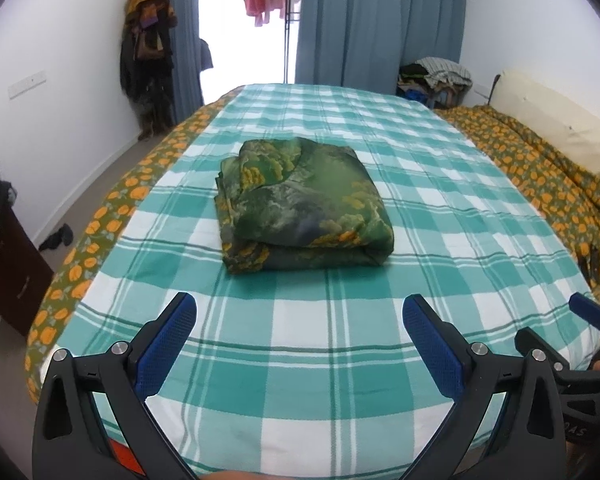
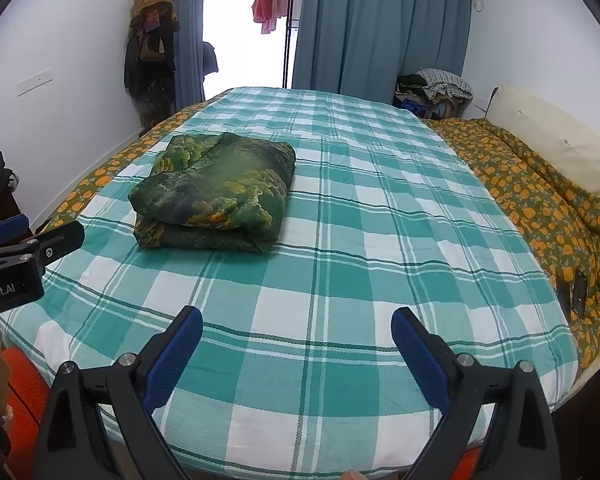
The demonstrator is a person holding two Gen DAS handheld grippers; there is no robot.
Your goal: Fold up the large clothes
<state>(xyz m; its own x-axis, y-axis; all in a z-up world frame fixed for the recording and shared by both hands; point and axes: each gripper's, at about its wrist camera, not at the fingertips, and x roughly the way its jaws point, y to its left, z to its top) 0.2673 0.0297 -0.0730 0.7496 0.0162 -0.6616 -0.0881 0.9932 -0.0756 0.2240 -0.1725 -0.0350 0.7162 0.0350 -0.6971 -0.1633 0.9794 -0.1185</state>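
Observation:
A green garment with yellow print [image 1: 300, 204] lies folded into a thick square bundle on the teal checked bed sheet [image 1: 300, 344]. In the right wrist view the same folded garment [image 2: 216, 192] sits left of centre on the checked sheet [image 2: 340, 264]. My left gripper [image 1: 300, 320] hovers over the bed's near edge, well short of the bundle, open with nothing between its blue pads. My right gripper [image 2: 296, 332] is likewise open and empty, to the right of the bundle. The right gripper's tip [image 1: 588, 312] shows at the left view's right edge.
An orange-flowered quilt [image 2: 540, 200] and a cream pillow [image 2: 560, 140] lie along the bed's right side. A dark cabinet [image 1: 8, 264] stands left of the bed. Clothes hang on the left wall [image 1: 148, 52]; a clothes pile [image 1: 436, 76] sits by the blue curtains [image 1: 380, 20].

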